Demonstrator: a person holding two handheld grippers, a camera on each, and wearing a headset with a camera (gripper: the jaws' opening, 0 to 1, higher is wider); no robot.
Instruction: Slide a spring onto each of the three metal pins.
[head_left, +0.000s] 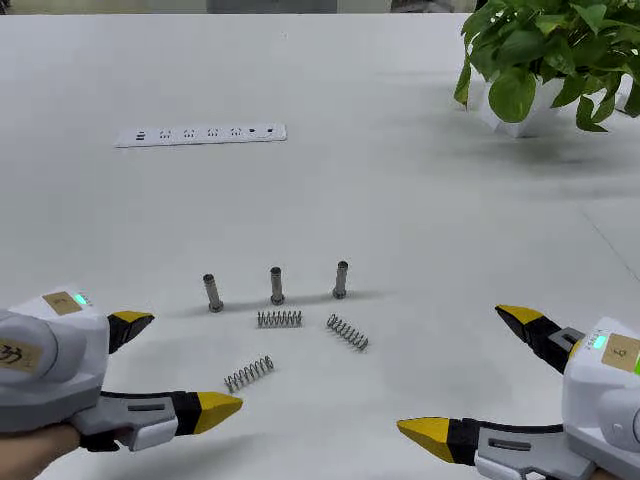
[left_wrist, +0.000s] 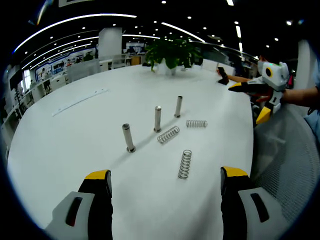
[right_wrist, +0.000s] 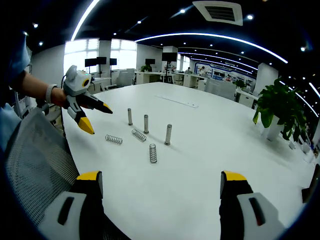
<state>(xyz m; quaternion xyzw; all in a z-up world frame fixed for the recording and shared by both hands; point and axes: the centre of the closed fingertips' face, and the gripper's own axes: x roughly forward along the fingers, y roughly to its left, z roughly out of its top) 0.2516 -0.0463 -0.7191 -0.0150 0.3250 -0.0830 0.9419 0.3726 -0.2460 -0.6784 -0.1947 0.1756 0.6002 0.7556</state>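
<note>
Springs (head_left: 279, 318) lie by upright pins (head_left: 276, 285); left gripper (head_left: 195, 360), right gripper (head_left: 450, 369) spread, apparently near table (head_left: 400, 180) edge.

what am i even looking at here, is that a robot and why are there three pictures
No robot: a person holds a two-jaw gripper in each hand, the left gripper and the right gripper. The head view comes from a camera on the person's headset; the two gripper views come from a camera on each gripper. On the white table stand three metal pins, with three springs lying loose in front. Farther off are a power strip and a potted plant. Both grippers are open and hold nothing.
</note>
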